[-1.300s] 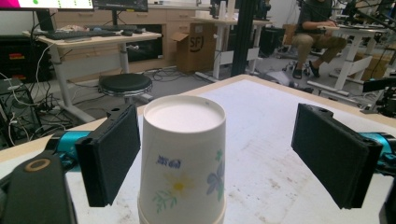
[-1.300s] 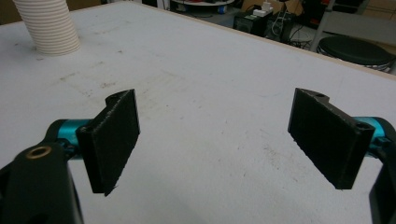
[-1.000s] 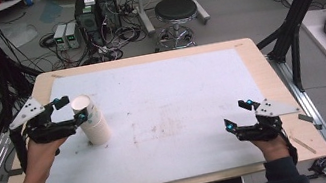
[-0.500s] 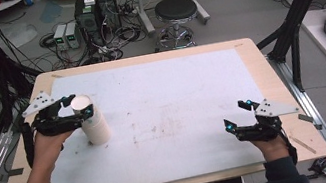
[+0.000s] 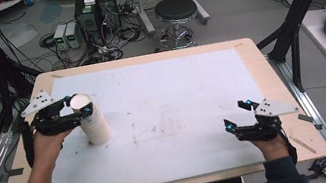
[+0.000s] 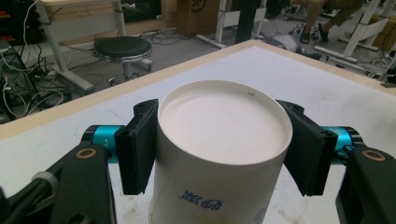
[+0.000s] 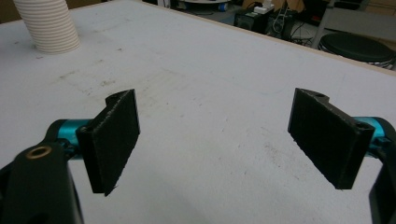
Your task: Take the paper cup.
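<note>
The left gripper [image 6: 219,144] has just been closing and now clamps the top of the stack of paper cups [image 5: 92,119] at the table's [image 5: 191,178] left side — ready to lift. The right gripper [image 7: 229,140] hangs open — idle.

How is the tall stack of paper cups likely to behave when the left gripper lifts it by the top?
Probably light, being thin paper. The stack of paper cups is tall and narrow, so it may tip. With the left gripper gripping only the top cup, lower ones might slip off.
</note>
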{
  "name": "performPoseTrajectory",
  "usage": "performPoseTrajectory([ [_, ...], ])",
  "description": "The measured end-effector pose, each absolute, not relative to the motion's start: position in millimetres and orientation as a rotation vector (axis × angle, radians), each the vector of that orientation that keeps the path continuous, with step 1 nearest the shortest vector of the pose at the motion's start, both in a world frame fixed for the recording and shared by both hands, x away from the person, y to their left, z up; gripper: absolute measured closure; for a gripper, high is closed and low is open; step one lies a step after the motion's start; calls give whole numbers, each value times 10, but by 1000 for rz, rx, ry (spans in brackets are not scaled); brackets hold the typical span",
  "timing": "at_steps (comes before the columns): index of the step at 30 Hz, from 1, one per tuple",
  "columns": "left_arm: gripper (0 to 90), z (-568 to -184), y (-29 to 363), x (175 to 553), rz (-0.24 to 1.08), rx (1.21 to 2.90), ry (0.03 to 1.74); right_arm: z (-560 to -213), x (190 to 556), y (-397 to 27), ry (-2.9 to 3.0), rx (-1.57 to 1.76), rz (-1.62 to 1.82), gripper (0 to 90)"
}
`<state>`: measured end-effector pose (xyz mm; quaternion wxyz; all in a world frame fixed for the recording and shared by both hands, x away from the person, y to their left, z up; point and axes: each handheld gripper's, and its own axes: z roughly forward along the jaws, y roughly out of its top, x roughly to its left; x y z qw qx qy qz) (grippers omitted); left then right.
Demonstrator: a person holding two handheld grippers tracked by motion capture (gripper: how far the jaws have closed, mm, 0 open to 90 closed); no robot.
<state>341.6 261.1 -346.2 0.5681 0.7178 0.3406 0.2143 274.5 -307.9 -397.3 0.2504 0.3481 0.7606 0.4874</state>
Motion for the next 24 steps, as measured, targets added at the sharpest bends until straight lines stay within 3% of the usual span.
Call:
performPoseTrajectory([
  [24, 349, -2802, 2587, 3417, 498, 1625, 698, -3991, 2817, -3058, 2098, 947, 1335, 168],
])
